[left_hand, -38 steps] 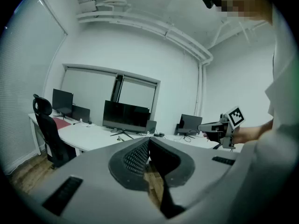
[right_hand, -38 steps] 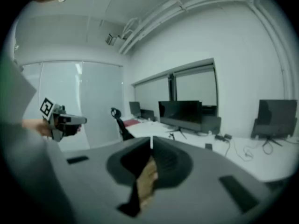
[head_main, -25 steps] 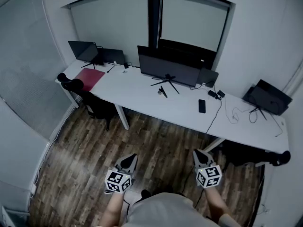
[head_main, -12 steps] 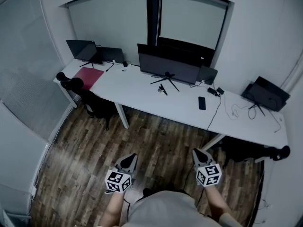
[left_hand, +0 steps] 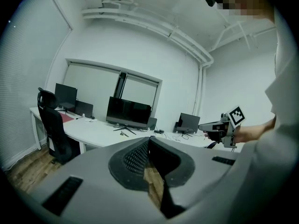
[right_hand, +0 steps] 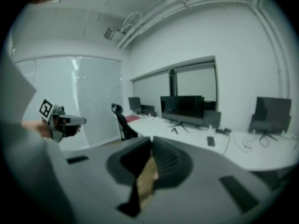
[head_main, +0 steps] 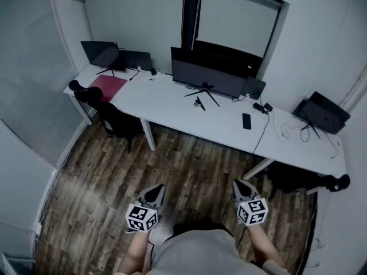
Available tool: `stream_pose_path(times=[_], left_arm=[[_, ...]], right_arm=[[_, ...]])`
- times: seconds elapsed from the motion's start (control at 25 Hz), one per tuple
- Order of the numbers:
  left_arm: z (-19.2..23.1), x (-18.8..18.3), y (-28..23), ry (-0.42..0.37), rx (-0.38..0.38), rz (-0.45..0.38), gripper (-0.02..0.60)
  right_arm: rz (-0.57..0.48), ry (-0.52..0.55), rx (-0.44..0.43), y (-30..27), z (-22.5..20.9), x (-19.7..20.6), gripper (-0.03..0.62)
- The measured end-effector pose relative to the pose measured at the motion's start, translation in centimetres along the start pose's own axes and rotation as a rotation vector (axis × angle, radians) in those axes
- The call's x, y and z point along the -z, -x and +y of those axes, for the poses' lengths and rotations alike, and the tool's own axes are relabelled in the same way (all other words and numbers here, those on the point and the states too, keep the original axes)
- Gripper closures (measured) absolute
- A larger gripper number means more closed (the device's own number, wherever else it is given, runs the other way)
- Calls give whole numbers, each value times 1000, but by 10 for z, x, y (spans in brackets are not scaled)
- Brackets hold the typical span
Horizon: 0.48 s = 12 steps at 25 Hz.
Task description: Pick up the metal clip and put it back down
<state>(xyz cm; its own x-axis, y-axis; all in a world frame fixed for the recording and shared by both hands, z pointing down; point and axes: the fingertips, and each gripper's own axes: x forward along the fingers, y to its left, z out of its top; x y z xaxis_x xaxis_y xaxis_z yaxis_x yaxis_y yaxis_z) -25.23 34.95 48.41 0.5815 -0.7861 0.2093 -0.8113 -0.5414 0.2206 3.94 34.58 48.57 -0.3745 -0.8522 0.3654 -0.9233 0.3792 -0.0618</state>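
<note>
2 tongs shut & empty, held above the floor (head_main: 189, 165).
L tongs (head_main: 155, 190) & R tongs (head_main: 241, 185) are held well apart from the metal clip (head_main: 199, 103), laid on the table (head_main: 166, 105) by the mid monitor (head_main: 207, 76).

Two grippers (head_main: 156, 189) (head_main: 241, 183), one metal clip (head_main: 199, 103), one phone (head_main: 246, 121), one red mat (head_main: 109, 87).

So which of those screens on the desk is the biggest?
The middle monitor, on the splayed stand; the left-end screens and right-end screen are smaller.
</note>
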Motion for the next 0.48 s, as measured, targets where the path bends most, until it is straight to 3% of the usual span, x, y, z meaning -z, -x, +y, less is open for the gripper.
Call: stream_pose_path(times=[0.48], left_arm=[[12, 1, -17, 12, 16, 20, 549]], right_arm=[[5, -24, 29, -13, -7, 0, 557]])
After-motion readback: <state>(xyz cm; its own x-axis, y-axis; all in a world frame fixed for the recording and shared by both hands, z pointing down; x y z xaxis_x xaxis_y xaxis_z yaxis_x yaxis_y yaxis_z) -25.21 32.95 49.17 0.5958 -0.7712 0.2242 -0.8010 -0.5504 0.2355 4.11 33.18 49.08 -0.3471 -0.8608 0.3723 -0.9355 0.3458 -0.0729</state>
